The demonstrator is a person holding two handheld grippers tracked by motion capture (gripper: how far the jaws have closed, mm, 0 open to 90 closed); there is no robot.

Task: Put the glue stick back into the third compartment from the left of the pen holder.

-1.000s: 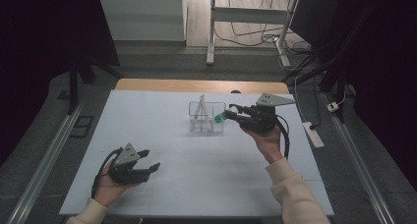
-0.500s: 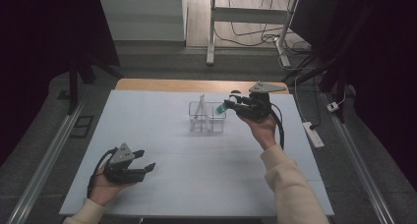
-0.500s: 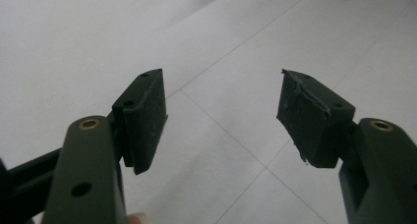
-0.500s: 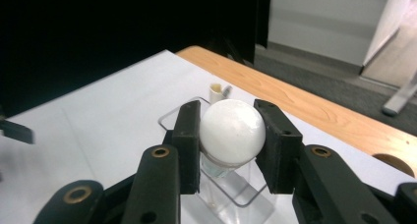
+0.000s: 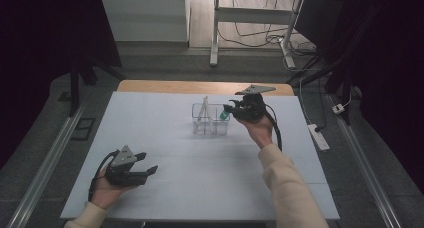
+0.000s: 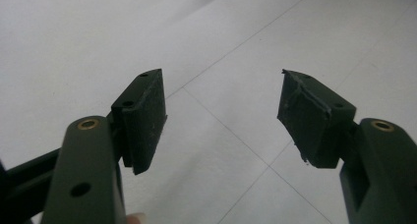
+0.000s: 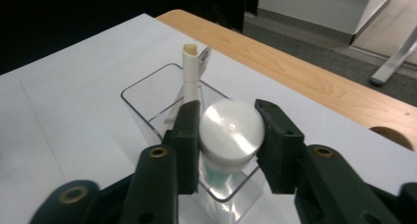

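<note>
A clear two-compartment holder stands at the far middle of the white table. A white tube leans in its left compartment. My right gripper holds a teal bottle by its round white cap, and its lower end dips into the right compartment. Both pads touch the cap, though the jaws have just been opening a little. The white tube rises just behind. My left gripper rests near the table's front left, open with nothing between its pads.
A wooden strip borders the table's far edge. A power strip lies on the floor at the right. A desk frame and cables stand beyond the table.
My right gripper has carried the bottle left and down, from beside the holder to over its right compartment. The left hand has stayed in place.
</note>
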